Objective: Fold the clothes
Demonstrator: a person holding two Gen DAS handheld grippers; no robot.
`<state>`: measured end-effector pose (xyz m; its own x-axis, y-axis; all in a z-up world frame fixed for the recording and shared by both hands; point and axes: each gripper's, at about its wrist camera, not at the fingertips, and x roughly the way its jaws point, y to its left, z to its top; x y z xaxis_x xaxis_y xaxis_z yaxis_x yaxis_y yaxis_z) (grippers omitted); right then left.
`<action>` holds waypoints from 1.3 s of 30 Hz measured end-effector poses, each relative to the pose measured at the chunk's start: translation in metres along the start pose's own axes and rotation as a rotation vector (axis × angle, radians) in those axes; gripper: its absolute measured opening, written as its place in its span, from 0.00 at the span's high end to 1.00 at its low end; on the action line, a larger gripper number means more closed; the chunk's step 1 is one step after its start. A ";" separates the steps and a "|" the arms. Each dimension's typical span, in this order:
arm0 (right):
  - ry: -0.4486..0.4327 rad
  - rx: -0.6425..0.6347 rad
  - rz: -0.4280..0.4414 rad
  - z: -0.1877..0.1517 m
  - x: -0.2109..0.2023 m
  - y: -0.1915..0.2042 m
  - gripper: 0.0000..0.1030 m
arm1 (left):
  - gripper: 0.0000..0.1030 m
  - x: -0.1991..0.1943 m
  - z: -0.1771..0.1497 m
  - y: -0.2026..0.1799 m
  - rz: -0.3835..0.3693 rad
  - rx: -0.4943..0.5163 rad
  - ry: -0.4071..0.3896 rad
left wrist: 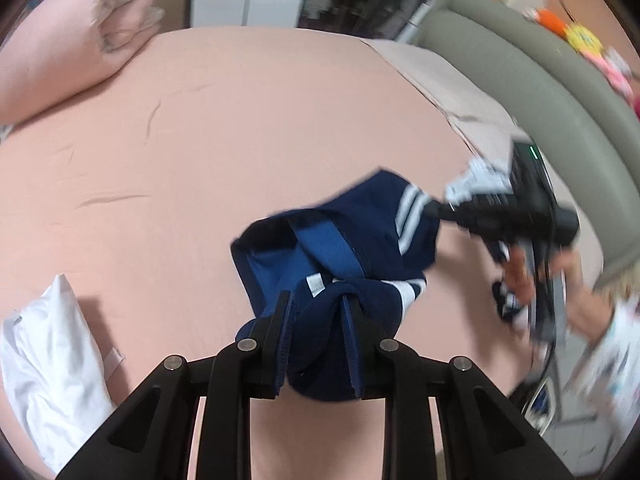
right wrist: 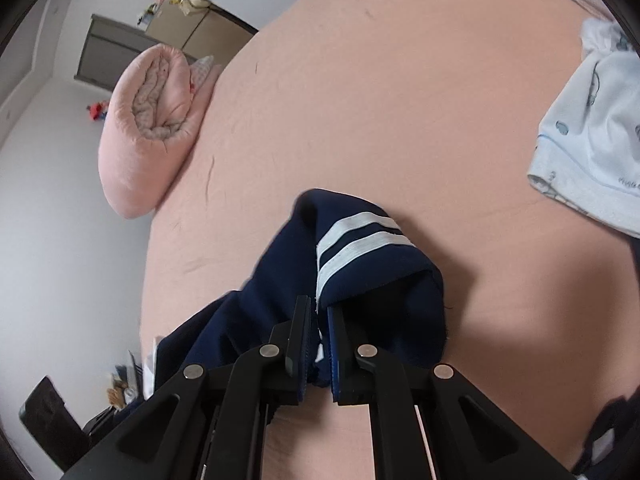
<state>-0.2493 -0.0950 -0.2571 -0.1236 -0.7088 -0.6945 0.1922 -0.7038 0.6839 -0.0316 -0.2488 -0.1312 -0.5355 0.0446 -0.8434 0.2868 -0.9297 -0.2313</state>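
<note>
Left wrist view looks down along the left gripper (left wrist: 318, 306), whose two black fingers are clenched on a bunched fold of one navy garment (left wrist: 340, 240) with white stripes. The garment hangs above the pink bed sheet (left wrist: 200, 140), stretched from this gripper across to the right gripper (left wrist: 438, 210), which reaches in from the right, blurred, and pinches the striped far end of the cloth. A person's hand (left wrist: 560, 276) grips that tool's handle, with a patterned sleeve (left wrist: 612, 340) behind it. One white garment (left wrist: 48, 360) lies crumpled on the sheet at the lower left, well apart from the navy one. One rolled pink quilt (left wrist: 80, 48) sits at the far left edge of the bed, and a grey padded headboard (left wrist: 540, 80) curves along the right.

Right wrist view shows the right gripper (right wrist: 320, 312) tilted down toward the bed sheet (right wrist: 400, 100), its two fingers closed nearly together on the navy garment (right wrist: 280, 292) just beside two white stripes (right wrist: 360, 240). The cloth drapes off to the lower left. One pale printed garment (right wrist: 592, 152) lies on the sheet at the right edge, well apart. The pink quilt (right wrist: 148, 128) rests at the bed's left edge.
</note>
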 end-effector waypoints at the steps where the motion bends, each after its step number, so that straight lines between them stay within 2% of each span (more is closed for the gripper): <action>1: -0.001 0.003 0.004 0.001 0.002 0.002 0.94 | 0.79 0.003 0.006 0.004 0.007 -0.018 -0.001; 3: 0.004 -0.011 -0.008 0.003 0.005 0.008 0.94 | 0.79 0.009 0.017 0.011 0.039 -0.042 -0.012; 5: 0.007 -0.033 -0.030 0.005 0.009 0.015 0.94 | 0.79 0.014 0.025 0.015 0.103 -0.047 -0.028; 7: 0.007 -0.042 -0.043 0.006 0.014 0.020 0.94 | 0.79 0.019 0.029 0.022 0.227 -0.062 -0.049; 13: 0.008 -0.074 -0.092 0.012 0.028 0.033 0.94 | 0.79 0.038 0.039 0.036 0.357 -0.053 -0.060; 15: 0.011 -0.098 -0.110 0.013 0.032 0.040 0.94 | 0.79 0.037 0.038 0.032 0.373 -0.038 -0.077; 17: 0.016 -0.128 -0.127 0.011 0.035 0.046 0.94 | 0.79 0.034 0.033 0.023 0.348 -0.007 -0.090; 20: 0.022 -0.175 -0.154 0.010 0.039 0.055 0.94 | 0.78 0.034 0.019 0.000 0.340 0.095 -0.072; 21: 0.023 -0.189 -0.162 0.009 0.041 0.058 0.94 | 0.76 0.035 0.013 -0.009 0.348 0.136 -0.063; 22: 0.025 -0.198 -0.169 0.009 0.041 0.058 0.94 | 0.64 0.038 0.006 -0.018 0.364 0.177 -0.052; 23: 0.028 -0.203 -0.173 0.008 0.041 0.058 0.94 | 0.45 0.041 -0.002 -0.026 0.384 0.213 -0.045; 24: 0.031 -0.203 -0.174 0.008 0.041 0.058 0.94 | 0.34 0.044 -0.011 -0.033 0.411 0.256 -0.043; 25: 0.034 -0.204 -0.176 0.008 0.041 0.057 0.94 | 0.20 0.047 -0.020 -0.039 0.437 0.295 -0.042; 28: 0.044 -0.193 -0.178 0.008 0.042 0.054 0.93 | 0.18 0.052 -0.045 -0.051 0.530 0.402 -0.060; 32: 0.050 -0.188 -0.178 0.008 0.040 0.049 0.93 | 0.18 0.064 -0.067 -0.054 0.558 0.461 -0.059; 36: 0.059 -0.181 -0.185 0.007 0.039 0.045 0.93 | 0.18 0.084 -0.080 -0.040 0.614 0.424 -0.015; 39: 0.063 -0.178 -0.184 0.007 0.040 0.044 0.93 | 0.18 0.085 -0.088 -0.029 0.565 0.353 0.005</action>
<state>-0.2527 -0.1544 -0.2527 -0.1122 -0.5612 -0.8200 0.3408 -0.7969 0.4988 -0.0159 -0.1857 -0.2389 -0.3754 -0.4841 -0.7904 0.2445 -0.8743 0.4193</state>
